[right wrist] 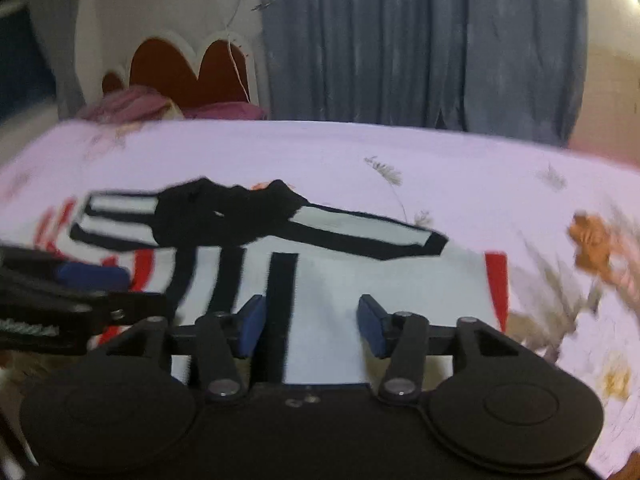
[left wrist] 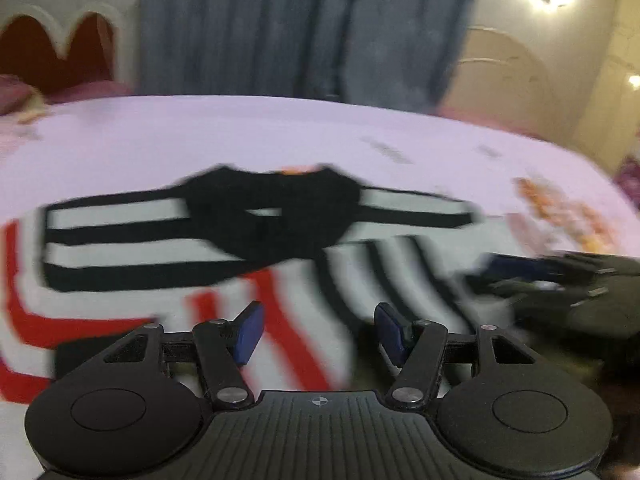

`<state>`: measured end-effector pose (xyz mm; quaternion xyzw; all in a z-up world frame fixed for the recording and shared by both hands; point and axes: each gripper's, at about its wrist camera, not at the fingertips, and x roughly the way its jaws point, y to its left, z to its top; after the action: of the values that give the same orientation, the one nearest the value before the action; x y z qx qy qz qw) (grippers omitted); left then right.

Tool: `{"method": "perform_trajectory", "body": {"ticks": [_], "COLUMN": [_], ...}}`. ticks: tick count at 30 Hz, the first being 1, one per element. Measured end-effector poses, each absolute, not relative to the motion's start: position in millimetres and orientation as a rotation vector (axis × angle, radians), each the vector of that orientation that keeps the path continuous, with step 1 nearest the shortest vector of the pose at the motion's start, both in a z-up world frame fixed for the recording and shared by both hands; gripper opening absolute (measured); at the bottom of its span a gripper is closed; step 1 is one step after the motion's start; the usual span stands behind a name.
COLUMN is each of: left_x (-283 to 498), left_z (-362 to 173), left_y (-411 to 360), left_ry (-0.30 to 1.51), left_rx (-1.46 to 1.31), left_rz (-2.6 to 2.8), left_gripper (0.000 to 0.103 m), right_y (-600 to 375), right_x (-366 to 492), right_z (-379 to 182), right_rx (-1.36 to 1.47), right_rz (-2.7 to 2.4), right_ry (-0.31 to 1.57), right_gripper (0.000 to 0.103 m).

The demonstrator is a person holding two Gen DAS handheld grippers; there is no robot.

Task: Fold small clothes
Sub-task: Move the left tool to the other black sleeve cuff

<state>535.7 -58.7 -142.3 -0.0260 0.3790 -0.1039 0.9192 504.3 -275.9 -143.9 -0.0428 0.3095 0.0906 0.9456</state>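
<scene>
While both views are smeared by motion, the layout reads well enough: a lavender bed sheet [right wrist: 320,148] stretches ahead of both sets of jaws, with a blue curtain [right wrist: 420,40] hanging behind it. On the sheet, just ahead of and under the jaws, lies the small striped shirt [right wrist: 360,276], white with black and red stripes, its black collar [right wrist: 228,212] at the far side and both sleeves folded across, so its long axis runs away from the jaws.

Its near hem sits directly below the right gripper [right wrist: 310,326], whose jaws stand apart with only flat cloth showing between the pads, nothing pinched. Likewise parted and empty, the left gripper [left wrist: 318,334] hovers over the hem's red-striped side. Each hand looks about equally near its end of the hem, so a lengthwise fold would likely start there.
</scene>
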Motion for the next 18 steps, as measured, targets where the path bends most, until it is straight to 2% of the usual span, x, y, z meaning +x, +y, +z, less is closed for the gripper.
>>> {"method": "perform_trajectory", "body": {"ticks": [1,4,7,9,11,15,18], "left_x": [536,531,526,512,498,485,473], "left_z": [-145,-151,-141,-129,-121,-142,-150], "left_y": [-46,-10,-21,-35,-51,-80,-62], "left_ry": [0.782,0.796,0.791,0.735,0.708,0.756,0.748], "left_rx": [-0.037,-0.062,-0.024,-0.006,-0.028,0.041,-0.031], "left_rz": [-0.165,-0.149,-0.128,-0.153,-0.206,-0.201,-0.157], "left_gripper": [0.060,0.060,0.060,0.060,0.060,0.060,0.060], "right_y": [-290,-337,-335,-330,-325,-293,-278], "right_x": [511,519,518,504,487,451,428], "right_z": [-146,-139,-135,-127,-119,-131,-149], "right_rx": [-0.074,0.026,0.013,0.040,0.027,-0.034,-0.148], "right_rz": [0.117,0.007,0.032,0.034,0.044,0.132,0.100], "right_ry": [0.663,0.701,0.714,0.686,0.649,0.714,0.719], "right_gripper": [0.002,0.000,0.000,0.024,0.032,0.027,0.027]}}
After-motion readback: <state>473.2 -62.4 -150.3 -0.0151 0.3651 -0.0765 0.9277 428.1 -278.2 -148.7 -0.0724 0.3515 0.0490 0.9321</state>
